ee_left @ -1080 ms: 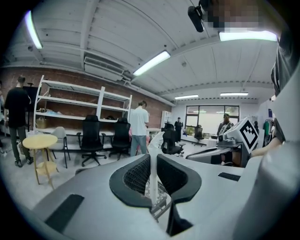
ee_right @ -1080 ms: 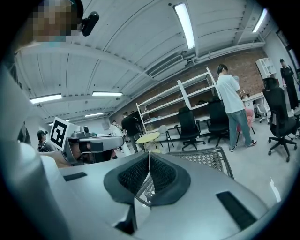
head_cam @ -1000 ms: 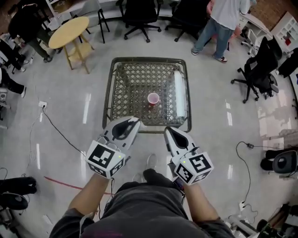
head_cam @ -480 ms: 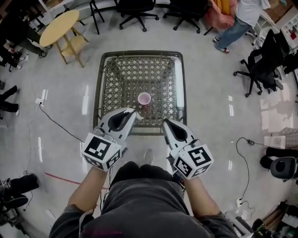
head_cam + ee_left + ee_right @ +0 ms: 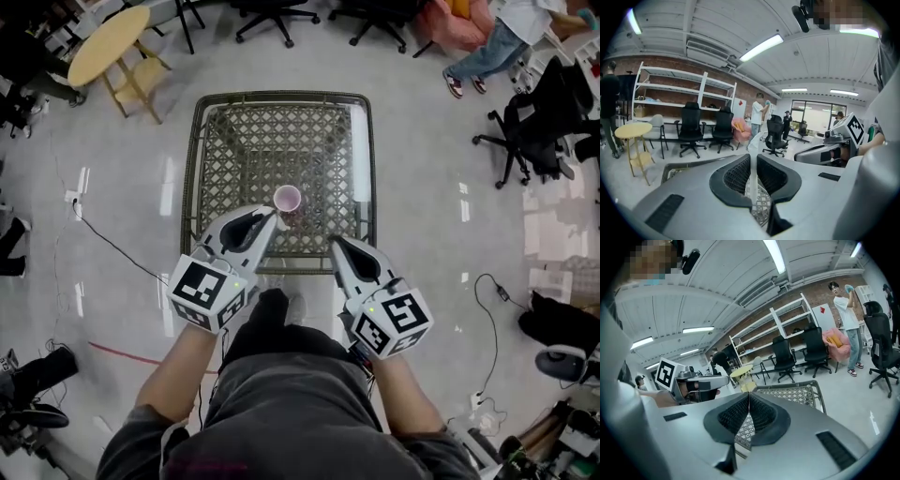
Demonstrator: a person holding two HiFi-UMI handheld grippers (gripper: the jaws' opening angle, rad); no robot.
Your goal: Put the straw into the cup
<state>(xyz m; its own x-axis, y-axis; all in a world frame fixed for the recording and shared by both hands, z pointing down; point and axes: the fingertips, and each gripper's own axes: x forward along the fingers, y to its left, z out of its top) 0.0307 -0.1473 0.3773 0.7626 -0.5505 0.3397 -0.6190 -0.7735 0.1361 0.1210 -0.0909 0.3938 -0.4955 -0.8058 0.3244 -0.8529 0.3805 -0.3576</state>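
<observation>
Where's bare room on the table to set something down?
Far half of the table behind the cup is bare, rim to rim. Also free: the strips between the cup and the left and right rims. Crowded at the near edge: left gripper, shut on the straw, sits just beside the cup; right gripper overhangs the near rim further right.

Left gripper [image 5: 270, 218]: jaws clamped on straw [image 5: 751, 180]. Right gripper [image 5: 337, 242]: jaws pressed together, empty. Both forearms [image 5: 178, 375] extended forward, side by side.

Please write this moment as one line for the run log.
left claw: shut on straw | right claw: shut, empty | cup: upright on table, near left claw | straw not yet in cup
</observation>
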